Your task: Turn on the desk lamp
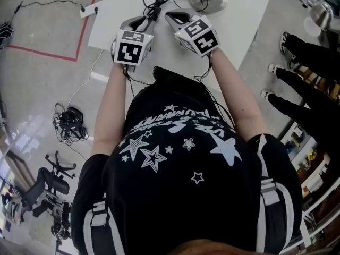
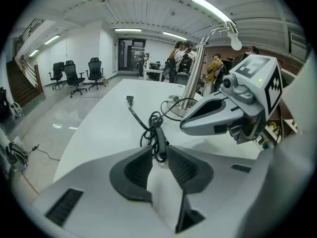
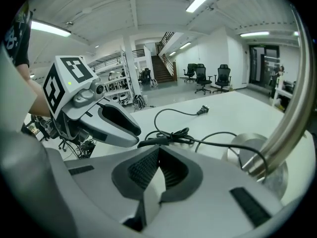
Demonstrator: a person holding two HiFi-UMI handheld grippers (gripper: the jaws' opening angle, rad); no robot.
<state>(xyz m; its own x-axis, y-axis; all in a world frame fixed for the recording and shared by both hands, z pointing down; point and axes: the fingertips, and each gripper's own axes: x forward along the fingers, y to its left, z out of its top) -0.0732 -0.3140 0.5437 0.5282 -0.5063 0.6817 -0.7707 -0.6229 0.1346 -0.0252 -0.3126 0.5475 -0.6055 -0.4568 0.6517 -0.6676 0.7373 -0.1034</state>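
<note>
A chrome desk lamp stands on the white table (image 1: 117,20), its round base (image 1: 208,0) at the far side. In the left gripper view I see its base (image 2: 179,103), stem (image 2: 194,76) and unlit head (image 2: 232,36). The lamp's black cord lies coiled (image 1: 154,7), with the plug (image 2: 130,99) loose on the table. My left gripper (image 2: 159,150) is shut on the cord's black inline switch (image 2: 159,139). My right gripper (image 3: 158,151) is shut, empty, its tips just short of the switch (image 3: 154,142). Both grippers (image 1: 142,21) (image 1: 176,18) sit side by side.
Several people stand right of the table (image 1: 305,62). On the floor to the left lie a white power strip (image 1: 89,9), red tape (image 1: 79,36), a cable bundle (image 1: 69,122) and an office chair (image 1: 50,182). The lamp stem (image 3: 292,108) rises close at the right.
</note>
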